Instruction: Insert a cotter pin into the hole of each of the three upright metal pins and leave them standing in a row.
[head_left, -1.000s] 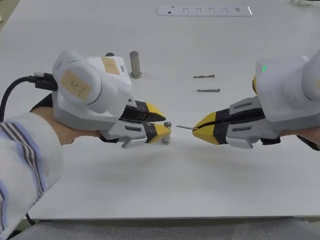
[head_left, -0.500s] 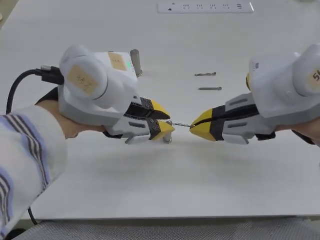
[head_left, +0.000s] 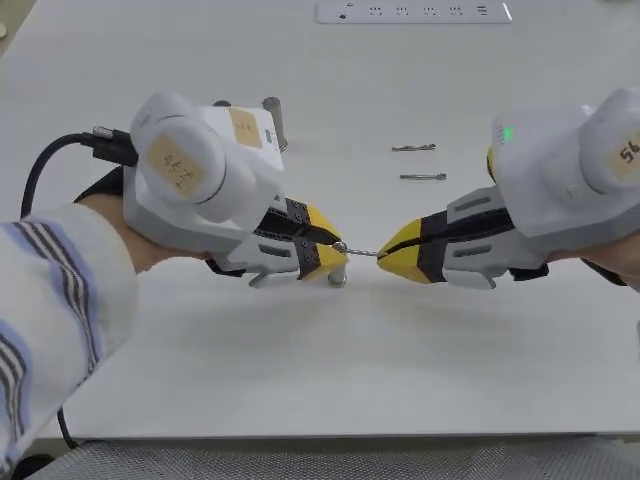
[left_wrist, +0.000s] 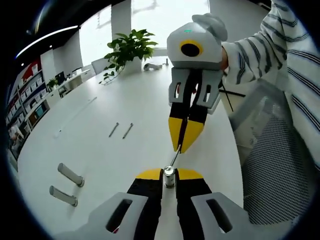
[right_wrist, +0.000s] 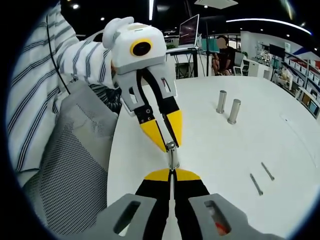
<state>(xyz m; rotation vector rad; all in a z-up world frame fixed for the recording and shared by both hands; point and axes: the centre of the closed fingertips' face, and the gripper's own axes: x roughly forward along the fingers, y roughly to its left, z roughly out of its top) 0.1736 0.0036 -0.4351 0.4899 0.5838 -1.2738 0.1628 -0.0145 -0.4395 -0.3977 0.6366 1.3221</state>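
cotter pin clamped in right tongs, tip at metal pin | left tongs clamped on metal pin

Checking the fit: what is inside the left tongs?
An upright metal pin, clamped. The cotter pin in the right tongs meets its top; the hole is covered.
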